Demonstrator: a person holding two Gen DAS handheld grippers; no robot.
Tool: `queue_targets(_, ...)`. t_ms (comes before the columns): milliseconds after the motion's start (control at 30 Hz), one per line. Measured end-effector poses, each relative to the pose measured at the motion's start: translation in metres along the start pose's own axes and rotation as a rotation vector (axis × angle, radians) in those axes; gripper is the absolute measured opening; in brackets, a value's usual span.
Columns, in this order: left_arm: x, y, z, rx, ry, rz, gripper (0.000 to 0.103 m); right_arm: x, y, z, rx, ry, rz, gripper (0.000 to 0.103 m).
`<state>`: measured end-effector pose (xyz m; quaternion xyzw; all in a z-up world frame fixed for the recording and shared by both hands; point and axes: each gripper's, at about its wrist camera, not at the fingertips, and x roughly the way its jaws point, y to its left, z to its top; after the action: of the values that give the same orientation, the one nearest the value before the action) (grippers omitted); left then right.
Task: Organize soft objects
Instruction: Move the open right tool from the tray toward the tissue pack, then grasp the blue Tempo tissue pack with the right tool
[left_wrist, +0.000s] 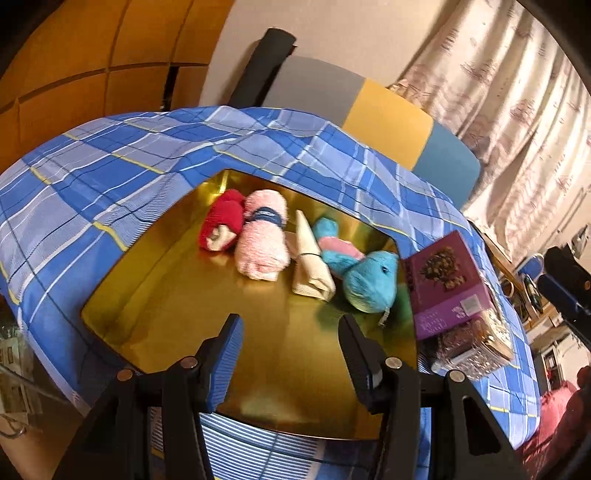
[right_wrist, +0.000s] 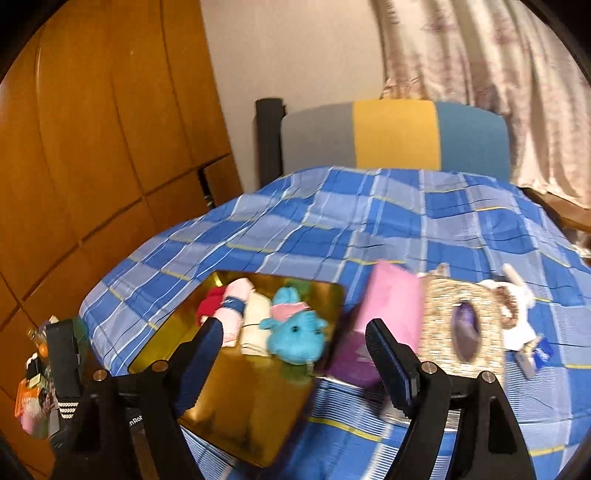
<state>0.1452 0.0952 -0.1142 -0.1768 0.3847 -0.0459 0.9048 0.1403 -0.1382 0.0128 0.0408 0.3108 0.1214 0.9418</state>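
A gold tray (left_wrist: 177, 295) (right_wrist: 236, 398) sits on a blue plaid bed. In a row along its far side lie a red roll (left_wrist: 221, 223) (right_wrist: 210, 306), a pink roll with a blue band (left_wrist: 264, 236) (right_wrist: 232, 310), a cream folded cloth (left_wrist: 310, 258) (right_wrist: 256, 321) and a turquoise plush (left_wrist: 365, 280) (right_wrist: 295, 336). My left gripper (left_wrist: 291, 325) is open and empty over the tray's near part. My right gripper (right_wrist: 295, 339) is open and empty, above the tray's right edge.
A purple box (left_wrist: 448, 280) (right_wrist: 354, 358) lies right of the tray beside a woven tissue holder (right_wrist: 461, 325), a pink item (right_wrist: 391, 306) and a white plush (right_wrist: 517, 314). A striped headboard (right_wrist: 395, 136), a wooden wardrobe (right_wrist: 92, 147) and curtains (right_wrist: 480, 74) surround the bed.
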Motion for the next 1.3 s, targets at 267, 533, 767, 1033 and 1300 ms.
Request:
queue_targets(267,-0.001,-0.029,-0.011,0.082,0.019,-0.053,0.054,-0.052,-0.074,-0.005,0.088,-0.046,-0.156,0.082)
queue_targets(533,-0.004,-0.062,-0.035,0.212,0.053,-0.112,0.054,-0.075,-0.162,-0.036,0.234,0.035,-0.317,0.082)
queue_targets(767,-0.01,-0.091,-0.063,0.303,0.103,-0.171,0.054,-0.063,-0.218,-0.086,0.324,0.18,-0.387,0.082)
queue_targets(1033,-0.011,-0.121,-0.082,0.367,0.136,-0.228,0.054,-0.035,-0.259,-0.126,0.42,0.279,-0.368,0.082)
queue_targets(1300,-0.01,-0.142,-0.088,0.397,0.149,-0.245,0.054,-0.021,-0.289,-0.117,0.484,0.261,-0.37,0.082)
